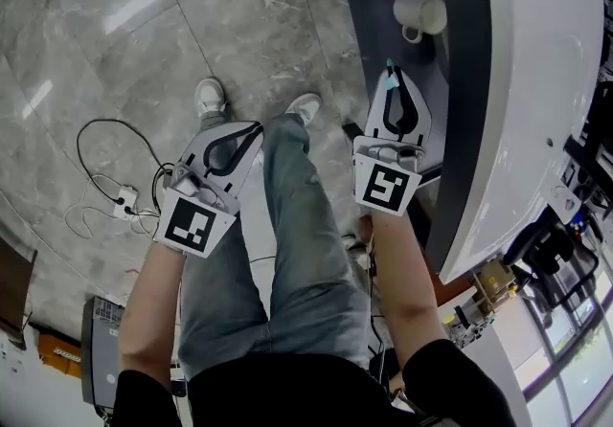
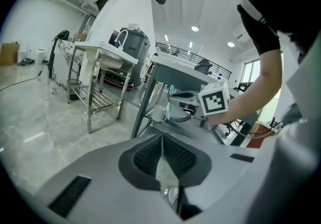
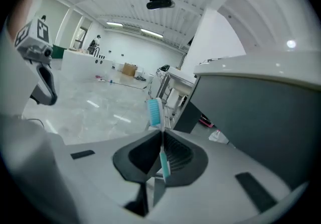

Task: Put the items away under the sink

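My right gripper [image 1: 391, 73] is shut on a toothbrush [image 1: 389, 78] with a teal bristle head, held just in front of the grey shelf [image 1: 375, 9] under the white sink [image 1: 536, 109]. In the right gripper view the toothbrush [image 3: 157, 117] stands upright, its handle pinched between the jaws of the right gripper [image 3: 162, 136]. A white mug [image 1: 420, 13] rests on the shelf beyond it. My left gripper [image 1: 255, 129] hangs shut and empty over the person's left leg. The left gripper view shows the left gripper [image 2: 161, 138], the toothbrush [image 2: 172, 90] and the mug [image 2: 159, 113].
A power strip with cables [image 1: 124, 205] lies on the marble floor at the left. A grey box [image 1: 101, 348] sits at the lower left. A dark tap and fittings [image 1: 551, 243] crowd the sink's near end. A metal rack [image 2: 100, 85] stands farther off.
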